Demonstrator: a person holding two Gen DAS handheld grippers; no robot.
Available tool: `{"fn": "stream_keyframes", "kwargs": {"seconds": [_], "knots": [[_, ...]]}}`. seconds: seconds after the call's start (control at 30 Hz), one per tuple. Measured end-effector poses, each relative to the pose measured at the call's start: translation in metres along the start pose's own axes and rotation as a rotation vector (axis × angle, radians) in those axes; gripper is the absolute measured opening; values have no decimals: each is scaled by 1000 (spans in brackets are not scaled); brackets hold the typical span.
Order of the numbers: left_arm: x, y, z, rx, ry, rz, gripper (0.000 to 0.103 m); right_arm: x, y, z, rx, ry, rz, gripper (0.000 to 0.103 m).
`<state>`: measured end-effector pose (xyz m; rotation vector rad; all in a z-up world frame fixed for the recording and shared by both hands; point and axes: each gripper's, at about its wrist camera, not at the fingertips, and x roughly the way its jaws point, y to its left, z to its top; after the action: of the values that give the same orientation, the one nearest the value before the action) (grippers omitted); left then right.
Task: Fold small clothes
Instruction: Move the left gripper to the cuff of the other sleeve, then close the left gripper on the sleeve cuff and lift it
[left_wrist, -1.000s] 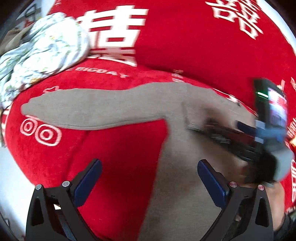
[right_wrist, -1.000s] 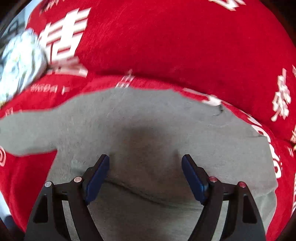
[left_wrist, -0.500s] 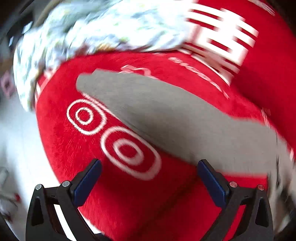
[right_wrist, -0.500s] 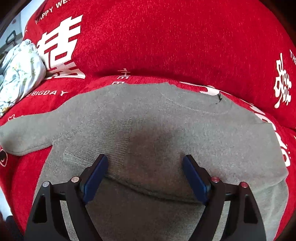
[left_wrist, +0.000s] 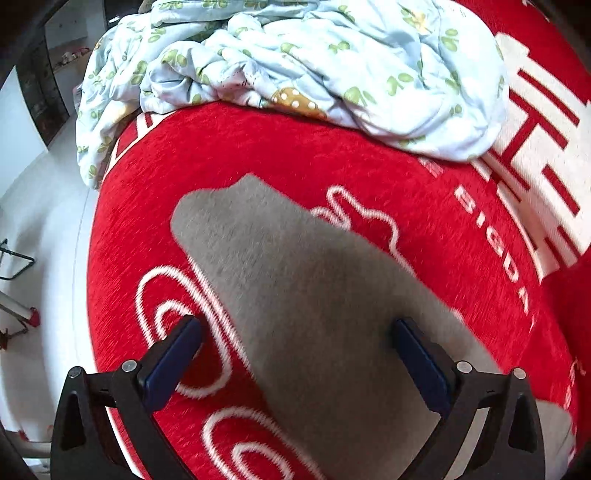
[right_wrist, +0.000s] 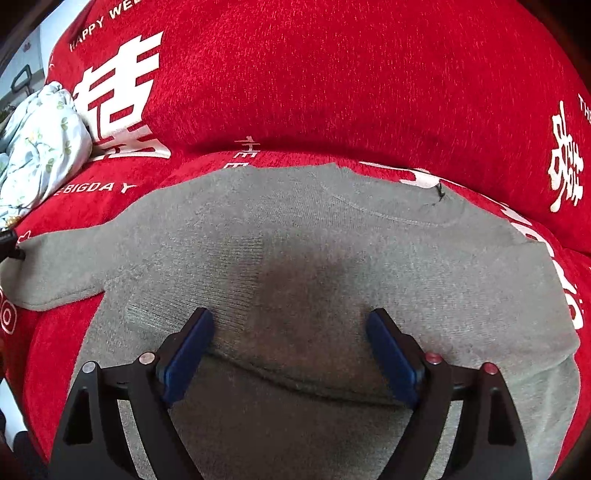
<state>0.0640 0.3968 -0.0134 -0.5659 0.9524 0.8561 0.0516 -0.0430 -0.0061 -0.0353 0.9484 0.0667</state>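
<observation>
Grey sweater (right_wrist: 332, 258) lying flat on the red sofa cover (right_wrist: 332, 74), hem folded up across the body, left sleeve (left_wrist: 295, 280) stretched out to the left. We see the left gripper (left_wrist: 295, 354), a second ago over the sweater's body, now above this sleeve near its cuff, jaws spread and empty; we judge the sleeve fold comes next. The right gripper (right_wrist: 290, 350) has hardly shifted: it hangs over the folded hem, jaws spread slightly wider than before, pinching nothing. A floral quilt (left_wrist: 295, 62) lies at far left.
</observation>
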Motion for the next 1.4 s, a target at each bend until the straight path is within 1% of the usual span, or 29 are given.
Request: {"fn": "stream_keyframes", "kwargs": {"seconds": [0.07,0.1,0.13,0.17,0.23,0.33,0.43,0.47,0.5,0.53,0.6,0.63,0.67,0.8,0.97,1.07,1.17,1.23,1.27,1.33,1.4], "knots": [[-6,-1,4,6,-46,-12,66,0,0,0,1,0,2,88],[-10,0,6,8,-65,-44,29,0,0,0,1,0,2,88],[-9,3,15,-1,-47,-99,11,0,0,0,1,-1,0,89],[-5,6,20,-22,-19,-136,11,0,0,0,1,-1,-2,89],[-4,11,23,-61,-4,-160,11,0,-1,1,4,1,-4,89],[-8,15,21,-65,-10,-188,11,-1,-2,1,9,0,4,90],[-15,25,15,-78,-19,-255,11,-1,-3,0,12,0,6,90],[-17,29,14,-77,-32,-263,11,-1,-3,0,12,-1,6,90],[-20,30,11,-64,-45,-248,11,-2,-3,0,12,-1,6,90],[-22,29,9,-34,-69,-192,11,-2,-3,0,13,-1,7,90],[-27,11,3,99,-152,17,11,-2,-3,0,14,-2,10,90],[-30,4,-1,145,-177,57,11,-2,-4,0,14,-2,11,90],[-32,-1,-4,164,-192,71,11,-2,-4,0,15,-2,12,90],[-38,-7,-5,176,-199,87,11,-3,-4,0,18,-4,17,90],[-52,-17,-7,203,-208,56,11,-3,-4,0,18,-2,17,91],[-66,-33,-15,246,-225,20,11,-4,-5,1,19,3,21,91],[-79,-49,-22,285,-218,-31,11,-9,-7,3,14,16,33,91],[-87,-60,-28,310,-214,-55,11,-18,-10,2,1,8,27,91],[-91,-67,-32,322,-213,-60,11,-22,-11,1,-6,2,23,91],[-98,-83,-41,360,-227,-41,11,-34,-20,-1,-21,-15,14,91],[-103,-100,-51,396,-215,-44,11,-42,-29,-3,-22,-23,9,91]]}}
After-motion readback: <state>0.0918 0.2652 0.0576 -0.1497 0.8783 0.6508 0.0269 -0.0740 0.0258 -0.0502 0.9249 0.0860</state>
